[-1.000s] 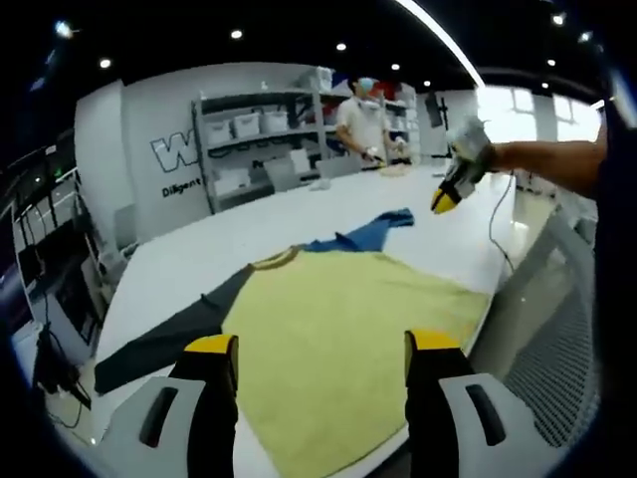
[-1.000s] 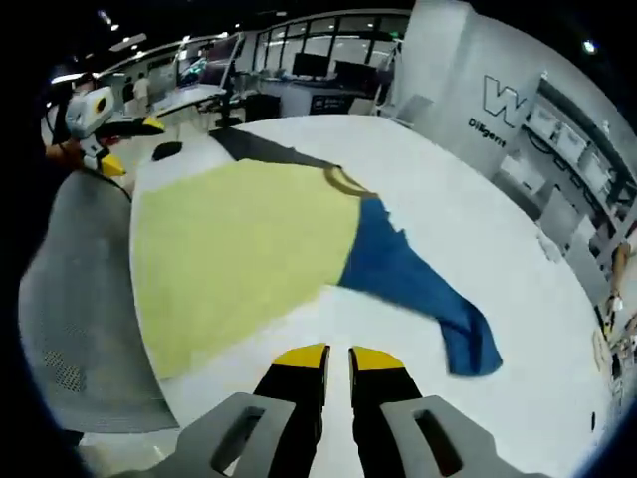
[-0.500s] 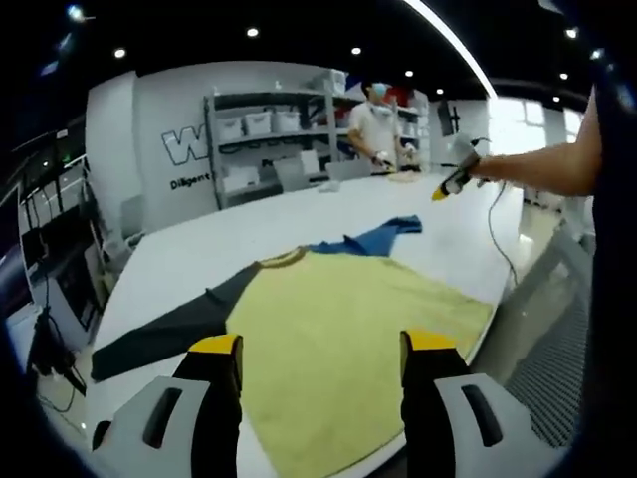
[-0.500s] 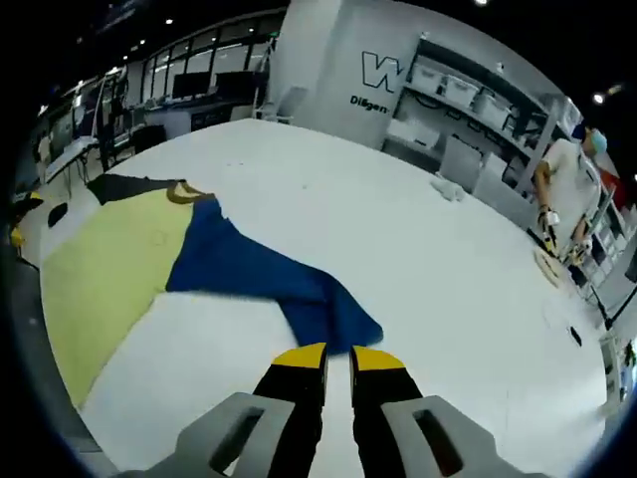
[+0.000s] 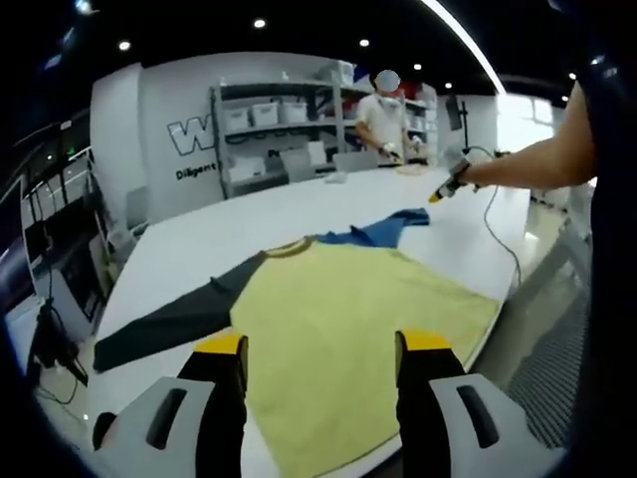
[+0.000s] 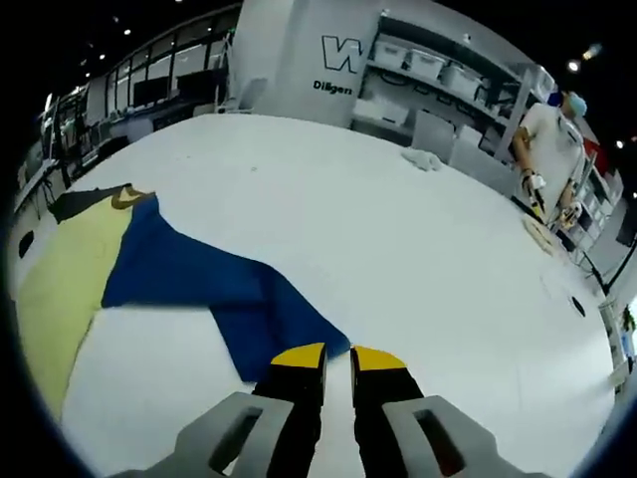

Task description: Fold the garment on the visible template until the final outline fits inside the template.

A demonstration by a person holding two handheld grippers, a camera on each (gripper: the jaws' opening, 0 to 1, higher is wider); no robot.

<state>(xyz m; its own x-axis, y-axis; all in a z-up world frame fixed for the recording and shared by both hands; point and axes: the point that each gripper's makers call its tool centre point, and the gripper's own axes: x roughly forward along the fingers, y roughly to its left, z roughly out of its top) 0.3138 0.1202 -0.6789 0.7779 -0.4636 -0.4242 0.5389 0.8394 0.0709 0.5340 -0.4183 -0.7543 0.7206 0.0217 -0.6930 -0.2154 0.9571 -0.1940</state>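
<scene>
**On the white table: garment spread flat**

Garment (image 5: 348, 309) lies on the table (image 6: 418, 259), yellow body, dark sleeve (image 5: 169, 324) and blue sleeve (image 6: 214, 289) outstretched. Left gripper (image 5: 318, 349) jaws spread above the hem. Right gripper (image 6: 326, 357) jaws pressed together, empty, at the blue cuff.

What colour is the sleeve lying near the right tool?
The sleeve is blue, seen best in the right gripper view, just ahead of the right tool.

Room: large white table (image 6: 418, 249); white wall (image 5: 134, 129) with dark lettering; metal shelving (image 5: 274, 124) holding white bins (image 6: 423, 62); dark ceiling with round spot lights (image 5: 259, 23) and one light strip (image 5: 463, 45); bright window (image 5: 518, 119).
</scene>
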